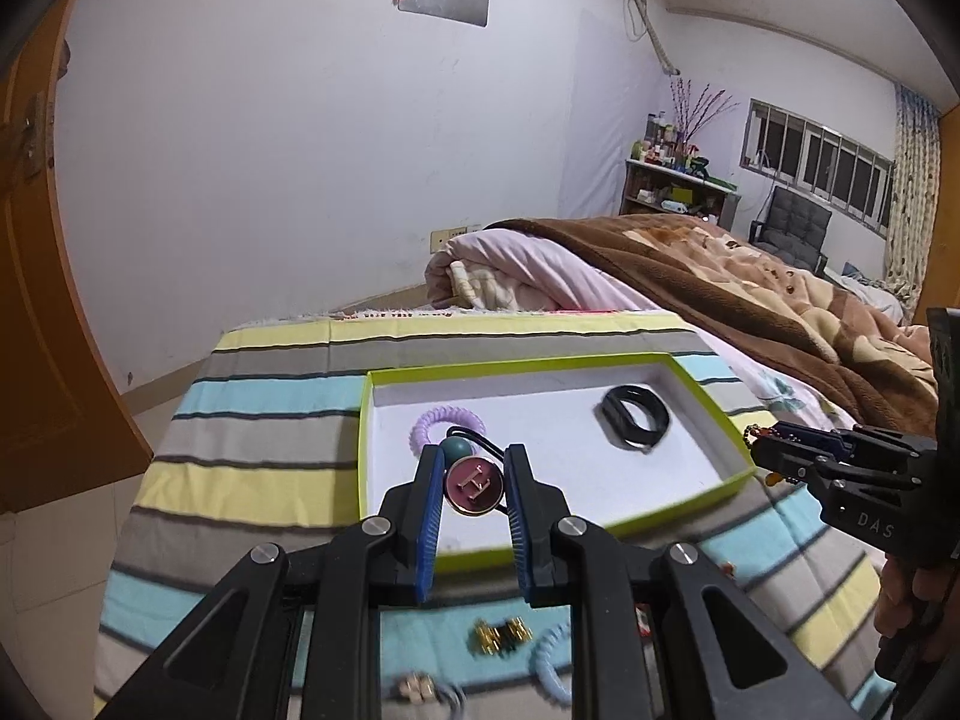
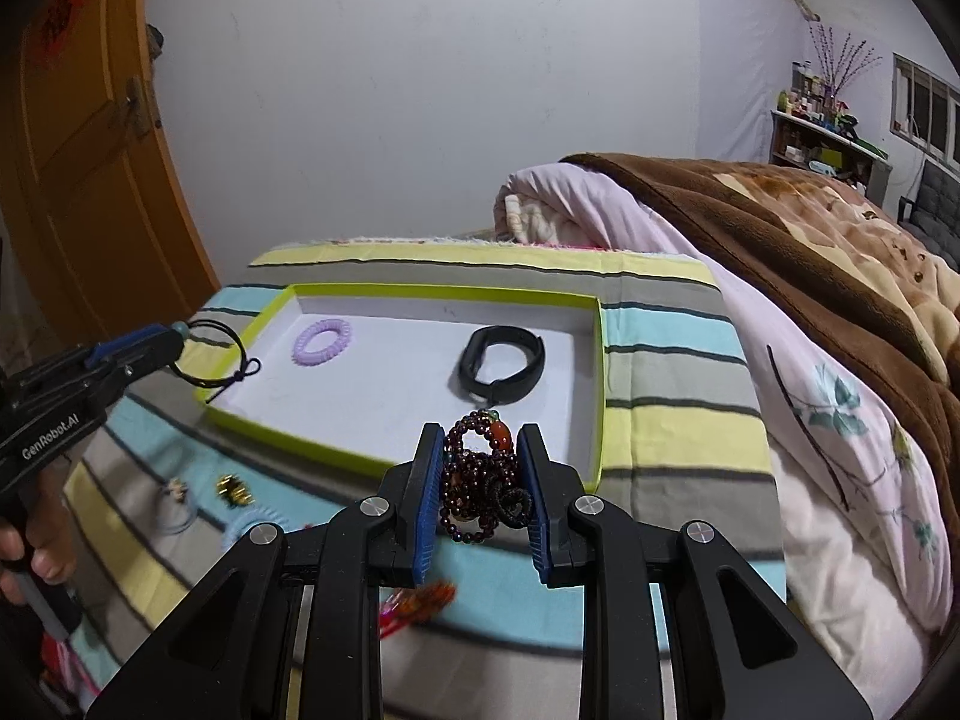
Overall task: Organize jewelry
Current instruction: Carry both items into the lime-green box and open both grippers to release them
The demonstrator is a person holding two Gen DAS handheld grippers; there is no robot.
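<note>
Now left gripper clamping button hair tie, right gripper clamping bead bracelet upright.

Both wrist views look close and downward from opposite sides, sharing the green-rimmed tray

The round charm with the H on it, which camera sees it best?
The left wrist view: the H charm faces the lens, clamped in the left gripper. The right wrist view shows only its black cord hanging from that gripper; the charm's face is hidden.
</note>
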